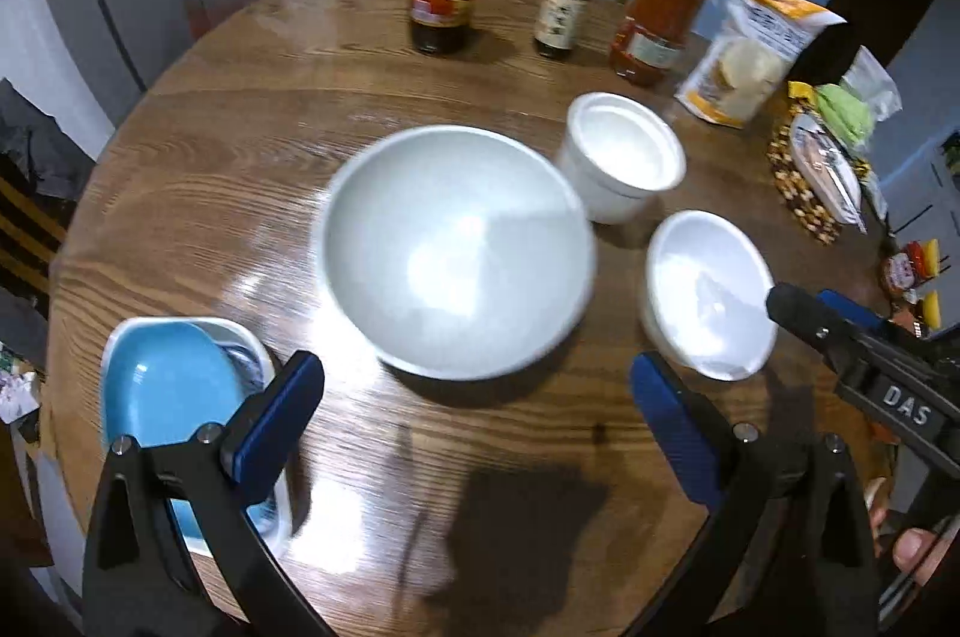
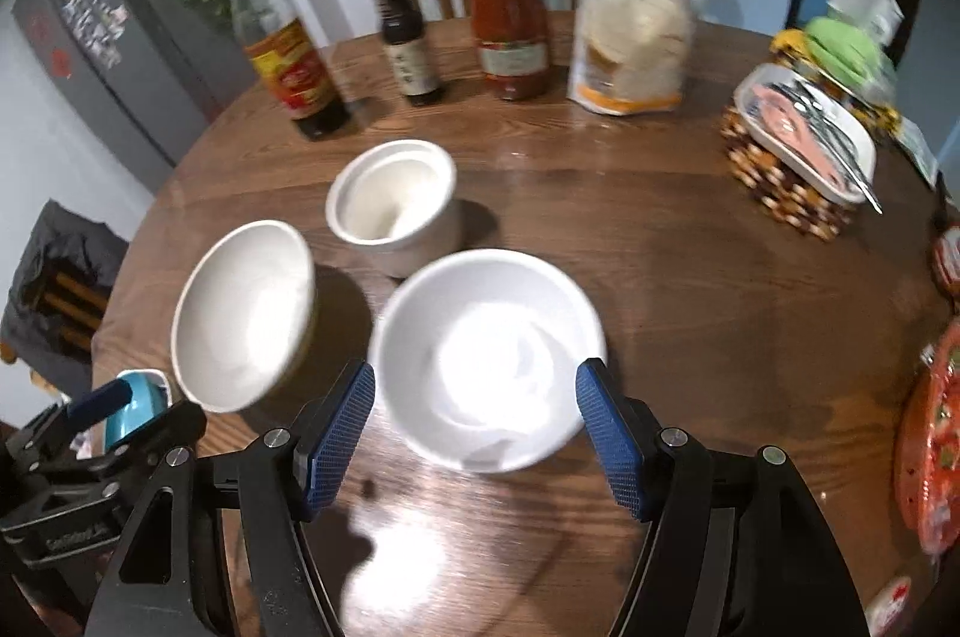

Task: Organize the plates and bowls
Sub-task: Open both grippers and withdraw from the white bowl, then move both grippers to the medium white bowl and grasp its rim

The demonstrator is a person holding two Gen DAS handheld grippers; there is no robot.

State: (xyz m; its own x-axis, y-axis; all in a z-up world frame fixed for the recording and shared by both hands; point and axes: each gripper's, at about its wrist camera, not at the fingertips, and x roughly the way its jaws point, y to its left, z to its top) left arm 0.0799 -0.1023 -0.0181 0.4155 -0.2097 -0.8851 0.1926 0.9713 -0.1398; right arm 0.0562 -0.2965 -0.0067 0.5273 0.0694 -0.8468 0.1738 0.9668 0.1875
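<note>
Round wooden table (image 1: pixel 252 108), bare through the middle — room to slide crockery, bottles only along the far edge. Grey bowl (image 1: pixel 459 250) centred beyond the wide-spread, empty left gripper (image 1: pixel 477 433). White bowl (image 2: pixel 489 358) just beyond the partly open right gripper (image 2: pixel 477 427), unpinched. Blue dish (image 1: pixel 168 385) nested in a tray at the near left rim — likely the stacking spot. White cup (image 2: pixel 393 205) apart behind.
</note>
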